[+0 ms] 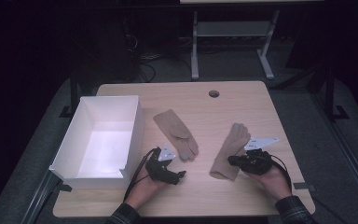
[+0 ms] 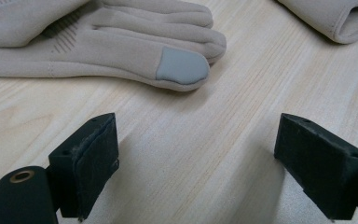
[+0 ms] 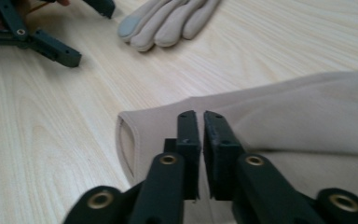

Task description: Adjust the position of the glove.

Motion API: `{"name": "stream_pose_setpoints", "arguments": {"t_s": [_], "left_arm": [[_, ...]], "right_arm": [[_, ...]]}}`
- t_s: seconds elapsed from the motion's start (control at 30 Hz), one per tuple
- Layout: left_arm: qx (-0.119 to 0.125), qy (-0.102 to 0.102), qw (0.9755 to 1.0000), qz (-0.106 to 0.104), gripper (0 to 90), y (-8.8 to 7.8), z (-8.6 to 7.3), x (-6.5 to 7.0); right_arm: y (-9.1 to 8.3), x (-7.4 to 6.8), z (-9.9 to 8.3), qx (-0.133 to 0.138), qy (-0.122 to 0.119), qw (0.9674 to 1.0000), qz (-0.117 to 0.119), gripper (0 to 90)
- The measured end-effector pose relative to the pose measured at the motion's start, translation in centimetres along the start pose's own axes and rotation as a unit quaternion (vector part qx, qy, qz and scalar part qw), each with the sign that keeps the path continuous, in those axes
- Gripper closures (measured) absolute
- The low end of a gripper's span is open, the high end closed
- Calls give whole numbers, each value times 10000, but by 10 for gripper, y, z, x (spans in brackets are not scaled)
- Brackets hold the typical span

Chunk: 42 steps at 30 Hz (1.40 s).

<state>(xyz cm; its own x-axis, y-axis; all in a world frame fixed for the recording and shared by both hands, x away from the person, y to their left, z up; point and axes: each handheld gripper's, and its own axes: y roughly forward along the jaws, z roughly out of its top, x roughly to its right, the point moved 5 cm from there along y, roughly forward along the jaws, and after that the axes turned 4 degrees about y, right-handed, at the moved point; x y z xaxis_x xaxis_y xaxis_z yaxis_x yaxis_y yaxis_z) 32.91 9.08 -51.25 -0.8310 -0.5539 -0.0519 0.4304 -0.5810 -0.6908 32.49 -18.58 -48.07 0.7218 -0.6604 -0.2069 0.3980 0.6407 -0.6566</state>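
Beige knitted fabric of the right-hand glove (image 1: 230, 151) was pinched near its cuff between the closed jaws of the right claw (image 3: 201, 140), so the grasping step was judged to be in hand, with the lift hardly begun. That soft beige glove lay on the pale wooden worktop (image 1: 200, 196) at about four o'clock from the centre, its long axis running from the cuff at seven o'clock to the fingertips at one o'clock. A second beige glove with a grey fingertip patch (image 2: 121, 44) lay flat near the worktop's centre, cuff toward eleven o'clock, fingers toward five o'clock. The left claw (image 2: 193, 158) was held wide open and empty just short of those fingertips, touching nothing. An open white cardboard box (image 1: 135, 126) stood at nine o'clock. Next, a clean raise of the pinched cuff was probably called for, then a carry toward the box, with the limp fingers expected to trail and drag.
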Motion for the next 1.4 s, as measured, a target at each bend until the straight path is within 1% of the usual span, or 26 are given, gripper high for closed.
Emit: {"name": "stream_pose_setpoints", "arguments": {"t_s": [0.07,0.13,0.17,0.2,0.23,0.27,0.4,0.43,0.47,0.5,0.6,0.67,0.73,0.8,0.87,0.9,1.07,1.1,1.13,1.17,1.2,1.23,1.27,1.3,1.37,1.4], "left_arm": [[0,-3,10000,1,129,0,0,0],[-14,10,10000,0,129,0,0,0],[-13,12,10000,0,129,0,0,0],[-16,12,10000,0,129,0,0,0],[-19,18,10000,2,129,0,0,0],[-19,18,10000,2,129,0,0,0],[-14,6,10000,30,129,-1,-1,0],[-13,-9,10000,29,129,-1,-1,0],[-14,-12,10000,28,129,-1,-1,0],[-25,-13,10000,20,129,-1,-1,0],[-26,-18,10000,18,129,-1,-1,0],[-26,6,10000,18,129,-1,-1,0],[-21,-22,10000,23,129,-1,-1,0],[-21,-29,10000,30,129,-1,-1,0],[-19,-30,10000,32,129,-1,-1,0],[-22,-31,10000,31,129,-1,-1,0],[-20,-31,10000,35,129,-2,-1,0],[-25,-27,10000,39,129,-2,-1,0],[-23,-27,10000,42,129,-2,-1,0],[-23,-29,10000,42,129,-2,-1,0],[-23,-6,10000,46,129,-2,-1,-1],[-21,3,10000,50,129,-2,-1,-1],[-21,-1,10000,54,129,-2,-1,-1],[-19,-10,10000,57,129,-2,-2,-1],[-22,-31,10000,63,129,-2,-2,0],[-20,-48,10000,61,129,-2,-2,0]], "right_arm": [[2,-1,1,-22,-39,10000,17,881],[8,-4,5,-20,-35,10000,86,898],[11,-5,7,-25,-82,9999,109,898],[14,-7,9,-45,-48,9999,137,899],[21,-9,13,-66,-127,9997,181,898],[21,-9,13,-66,-127,9997,181,898],[34,-13,19,-120,-167,9996,211,898],[37,-13,19,-161,-146,9995,209,899],[41,-13,19,-212,-207,9994,194,898],[42,-13,18,-255,-209,9993,181,898],[42,-12,17,-267,-144,9993,223,898],[42,-11,16,-277,-143,9992,238,898],[43,-9,15,-359,-173,9989,229,898],[45,-8,13,-414,-93,9987,275,898],[47,-7,10,-535,-116,9981,275,898],[47,-7,9,-518,-146,9981,290,898],[44,-6,6,-595,-148,9976,307,897],[43,-6,6,-605,-103,9976,305,897],[41,-6,5,-611,-142,9975,310,897],[40,-7,3,-621,-115,9975,308,897],[39,-6,2,-623,-166,9974,306,897],[37,-7,1,-637,-118,9974,306,897],[36,-6,0,-626,-180,9974,313,897],[34,-7,-1,-663,-138,9972,314,896],[31,-6,-4,-689,-175,9970,298,896],[29,-6,-5,-704,-144,9970,294,896]]}}
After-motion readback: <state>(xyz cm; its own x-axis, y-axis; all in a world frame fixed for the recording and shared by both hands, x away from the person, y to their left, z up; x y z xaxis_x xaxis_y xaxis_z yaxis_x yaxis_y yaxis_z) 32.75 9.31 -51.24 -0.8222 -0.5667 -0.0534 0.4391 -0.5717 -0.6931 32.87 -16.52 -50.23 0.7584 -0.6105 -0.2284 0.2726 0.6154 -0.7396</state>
